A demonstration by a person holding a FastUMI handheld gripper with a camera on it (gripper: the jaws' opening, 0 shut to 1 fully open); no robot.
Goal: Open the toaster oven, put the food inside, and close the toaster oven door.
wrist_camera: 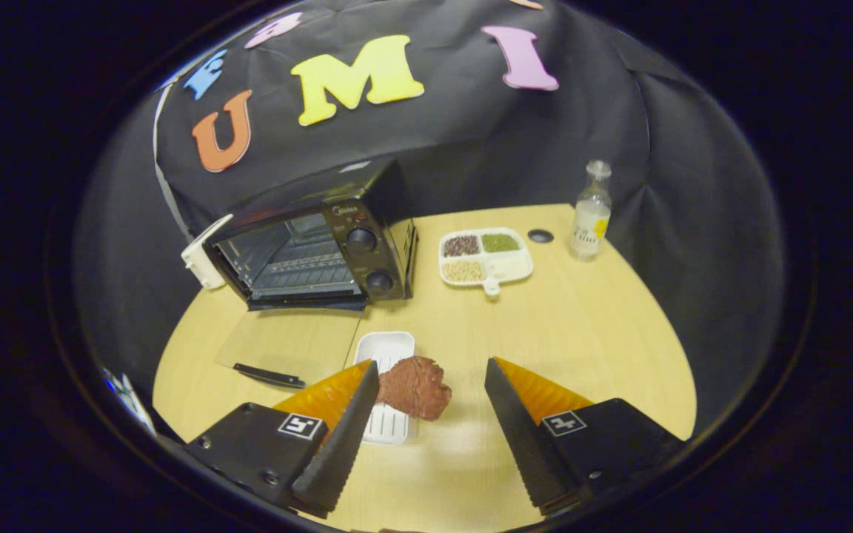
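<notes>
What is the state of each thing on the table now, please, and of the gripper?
Toaster oven: upright, nothing on its rack.
Oven door: open, folded down flat on the table.
Meat: out of the oven, lying on the white tray's edge, between the fingers.
White tray: flat, in front of the oven.
Divided dish: filled with grains.
Bottle: upright, capped.
Gripper: open, holding nothing.

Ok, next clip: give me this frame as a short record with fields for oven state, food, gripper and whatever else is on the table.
toaster oven: door open, folded down flat onto the table
food: brown meat-like piece resting on the white tray, in front of the oven
hand-held gripper: open, fingers either side of the food, not pressing it
other items: divided dish of beans and grains, clear bottle
task stage: oven opened, food not yet inside
</notes>
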